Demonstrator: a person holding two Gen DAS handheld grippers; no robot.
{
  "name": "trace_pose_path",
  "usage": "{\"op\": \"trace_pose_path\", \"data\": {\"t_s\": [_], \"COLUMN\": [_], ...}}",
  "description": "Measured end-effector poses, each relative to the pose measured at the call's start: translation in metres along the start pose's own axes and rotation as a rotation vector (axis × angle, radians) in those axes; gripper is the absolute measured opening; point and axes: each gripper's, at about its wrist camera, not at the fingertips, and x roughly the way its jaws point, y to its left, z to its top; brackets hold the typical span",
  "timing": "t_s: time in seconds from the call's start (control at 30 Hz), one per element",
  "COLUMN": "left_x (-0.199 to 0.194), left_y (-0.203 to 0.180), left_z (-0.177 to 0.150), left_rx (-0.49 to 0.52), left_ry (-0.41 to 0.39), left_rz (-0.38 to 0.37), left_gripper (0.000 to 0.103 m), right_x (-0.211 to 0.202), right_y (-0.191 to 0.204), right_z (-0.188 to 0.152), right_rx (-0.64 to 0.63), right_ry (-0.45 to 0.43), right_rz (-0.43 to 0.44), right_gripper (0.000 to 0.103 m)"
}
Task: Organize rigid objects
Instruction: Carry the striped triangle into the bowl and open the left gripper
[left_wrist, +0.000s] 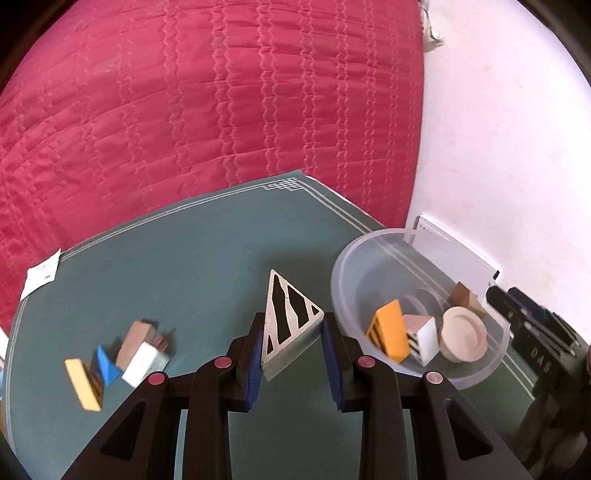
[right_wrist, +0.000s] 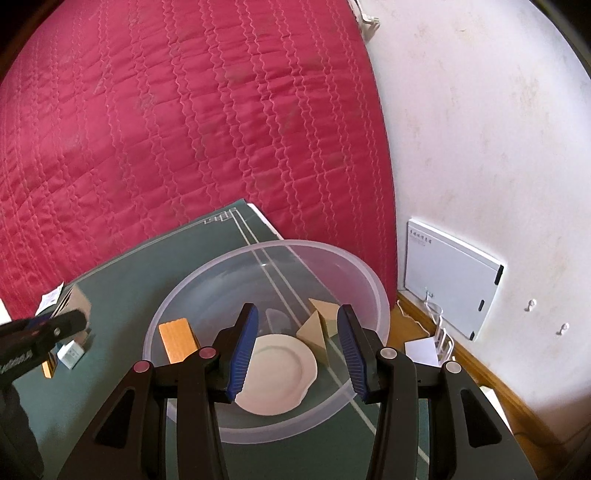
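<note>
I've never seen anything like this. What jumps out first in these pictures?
The big red quilt fills the background behind a green mat. Up front, the left gripper is shut on a black-and-white striped triangle block. To its right, a clear bowl already holds an orange block and a cream disc, with the right gripper over it, holding nothing.
</note>
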Motion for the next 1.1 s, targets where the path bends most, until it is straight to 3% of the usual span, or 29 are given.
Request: {"op": "trace_pose_path", "data": {"t_s": [0.77,0.8,0.87,0.93,1.1], "left_x": [0.057,0.058,0.057,0.053,0.051], "left_y": [-0.057,-0.059,-0.062,-0.06,-0.046], "left_z": [0.049,0.05,0.051,0.05,0.046], "left_rx": [0.08,0.083,0.089,0.086,0.061], "left_ry": [0.005,0.004,-0.001,-0.023,-0.017], "left_rz": [-0.146,-0.153,-0.153,-0.147,-0.112], "left_gripper": [0.032,0.034,0.06,0.071,0.075], "right_x": [0.001,0.001,0.001,0.001,0.001], "right_y": [-0.007,-0.007,-0.007,-0.006,-0.006], "right_z": [-0.002,-0.002,-0.002,-0.002,-0.002], "right_rx": [0.033,0.034,0.035,0.034,0.035], "right_ry": [0.001,0.001,0.001,0.001,0.001], "right_rz": [-0.004,-0.005,-0.004,-0.005,-0.005], "right_gripper": [0.046,0.046,0.046,0.046,0.046]}}
